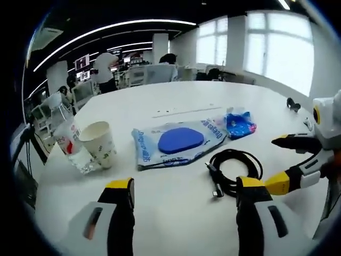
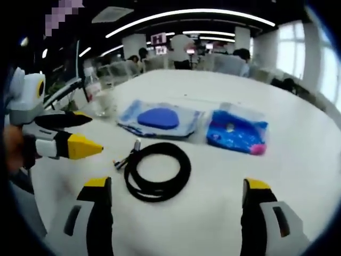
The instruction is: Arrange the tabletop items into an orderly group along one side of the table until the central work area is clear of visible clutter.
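Hovering with jaws apart and empty, both the left claw (image 1: 184, 194) and right claw (image 2: 176, 192) are facing the cable (image 2: 157, 170) lying just ahead on the counter (image 2: 298, 154); gripping it comes next, seemingly.

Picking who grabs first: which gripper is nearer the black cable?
Roughly even. The cable sits just ahead of the right gripper and before the left gripper's right jaw.
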